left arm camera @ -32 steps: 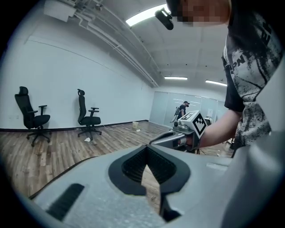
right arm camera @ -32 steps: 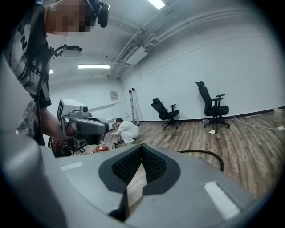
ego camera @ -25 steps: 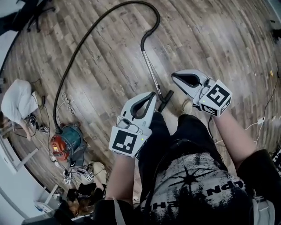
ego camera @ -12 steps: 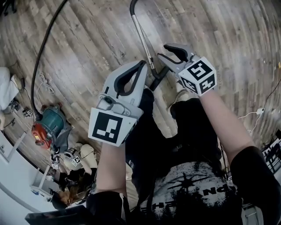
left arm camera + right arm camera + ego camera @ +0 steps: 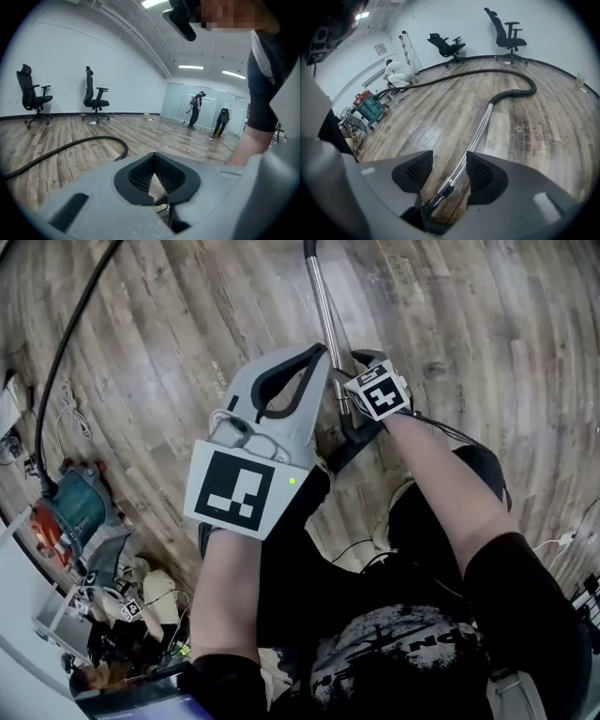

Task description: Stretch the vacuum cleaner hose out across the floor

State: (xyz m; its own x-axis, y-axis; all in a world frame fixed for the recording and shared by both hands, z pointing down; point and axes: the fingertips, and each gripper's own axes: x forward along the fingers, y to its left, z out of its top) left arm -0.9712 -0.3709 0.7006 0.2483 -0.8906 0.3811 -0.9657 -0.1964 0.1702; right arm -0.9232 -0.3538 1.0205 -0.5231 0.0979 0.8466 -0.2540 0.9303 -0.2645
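The right gripper (image 5: 450, 171), jaws just opened wide, straddles the metal tube (image 5: 480, 129) without pinching; the tube runs straight ahead, the hose (image 5: 454, 75) curving beyond along the floor (image 5: 534, 126); the left gripper (image 5: 157, 180), pressed together and empty, is alongside.

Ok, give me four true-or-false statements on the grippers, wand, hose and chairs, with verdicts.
1. The right gripper stands open with the wand between its jaws. True; the jaws have just been opening and do not grip it.
2. The left gripper grips the hose. False: it is shut on nothing.
3. The hose lies straight. False: it bends sharply at the wand.
4. Two chairs stand by the wall. True.
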